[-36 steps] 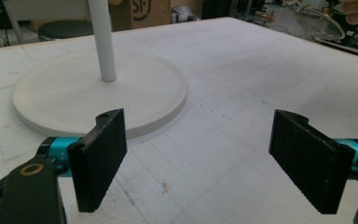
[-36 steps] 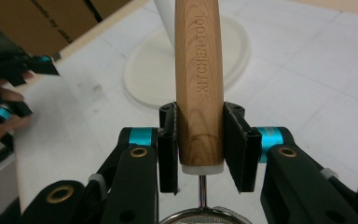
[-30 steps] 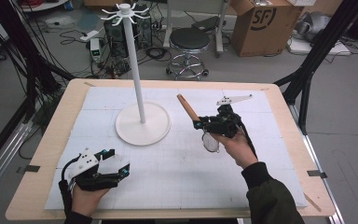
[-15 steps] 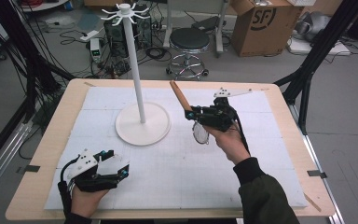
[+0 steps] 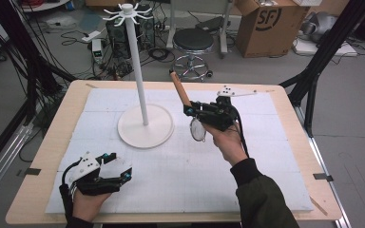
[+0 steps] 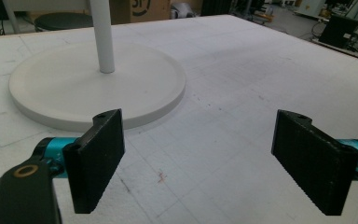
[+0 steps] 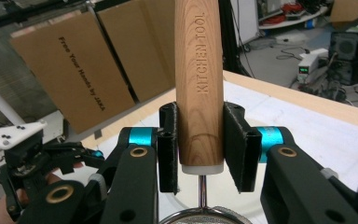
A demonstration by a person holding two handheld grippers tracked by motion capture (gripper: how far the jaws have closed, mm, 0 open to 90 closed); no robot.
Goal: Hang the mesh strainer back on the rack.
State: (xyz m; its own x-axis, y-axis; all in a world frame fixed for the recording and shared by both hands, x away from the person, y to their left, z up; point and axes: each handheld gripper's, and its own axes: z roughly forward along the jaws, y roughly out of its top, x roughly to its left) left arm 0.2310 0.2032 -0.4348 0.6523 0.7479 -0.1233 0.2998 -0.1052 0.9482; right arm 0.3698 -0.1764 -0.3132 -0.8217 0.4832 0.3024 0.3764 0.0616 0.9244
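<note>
Black jaws of the left hand-held gripper [image 5: 116, 172] stand spread over the table [image 5: 180, 166], near the stand [image 6: 98, 79]. Farther off, the right hand-held gripper [image 7: 200, 147] pinches a strainer [image 5: 197, 129] (raised above the table) by its wooden handle, stamped "KITCHEN TOOL" in the right gripper view. A box [image 5: 266, 23] behind reads "SF".

From my seat the high view is evenly lit from overhead, soft and slightly grainy, with faint shadows under the white stand [image 5: 145, 126] on the counter [image 5: 285, 156]. The left gripper view is bright and washed out across the white foam, its far background blurred. In the right gripper view the wooden handle [image 7: 199, 84] is sharp, while the cardboard boxes [image 7: 74, 70] behind look dimmer and softer.
</note>
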